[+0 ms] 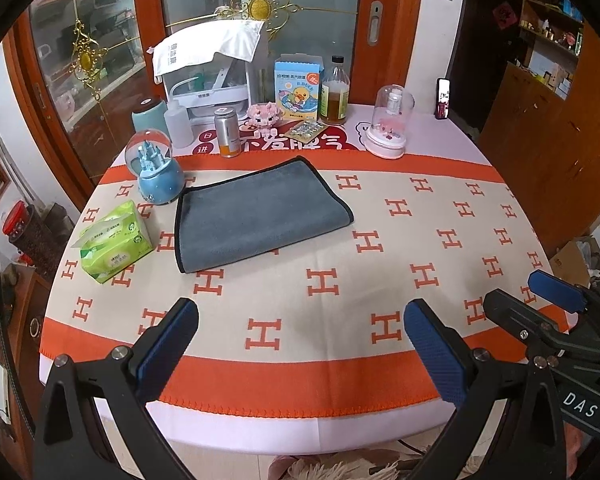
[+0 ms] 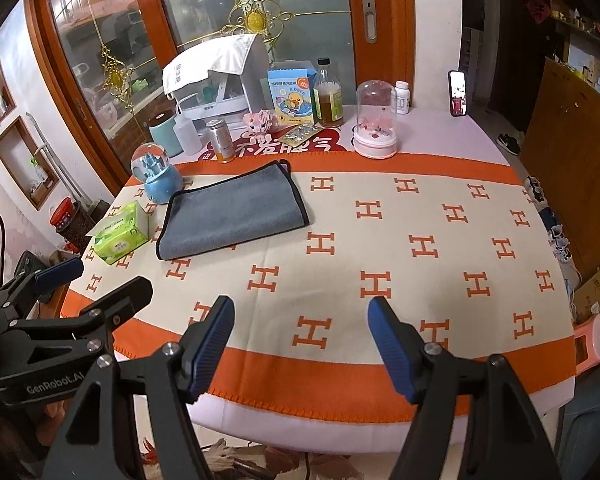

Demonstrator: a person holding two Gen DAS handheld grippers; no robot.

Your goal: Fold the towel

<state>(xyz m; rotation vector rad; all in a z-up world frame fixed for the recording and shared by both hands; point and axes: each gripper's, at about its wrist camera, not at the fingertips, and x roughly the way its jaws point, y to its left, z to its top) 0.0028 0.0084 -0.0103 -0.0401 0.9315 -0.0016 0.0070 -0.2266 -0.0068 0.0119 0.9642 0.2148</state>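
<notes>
Grey microfibre with a black bound edge: the towel [image 1: 256, 216] lies flat on the far-left part of the table [image 1: 340, 412], already doubled over, with a second layer showing at its far corner in the right wrist view. It rests on the orange-and-cream cloth [image 1: 380, 208], apart from both tools. A snow globe [image 1: 156, 172] stands just beside its far-left corner, and a green tissue pack [image 1: 114, 240] sits near its left edge; neither appears to touch it, though the globe is close.

Left gripper [image 1: 300, 344] hovers over the near edge of the table, jaws wide apart, holding nothing. Right gripper [image 2: 300, 344] is likewise spread and empty, positioned to the right of the left one and also at the near edge. Both point toward the towel, well short of it.

Assessment: the fold looks partly made, and the withdrawn, open stance suggests either a pause between folds or readiness to reach in again. Bottles, a box and a glass dome [image 1: 392, 120] crowd the far edge, so any further fold is best drawn toward the near, unoccupied cloth. The globe is the chief hazard to a left-side grasp.
</notes>
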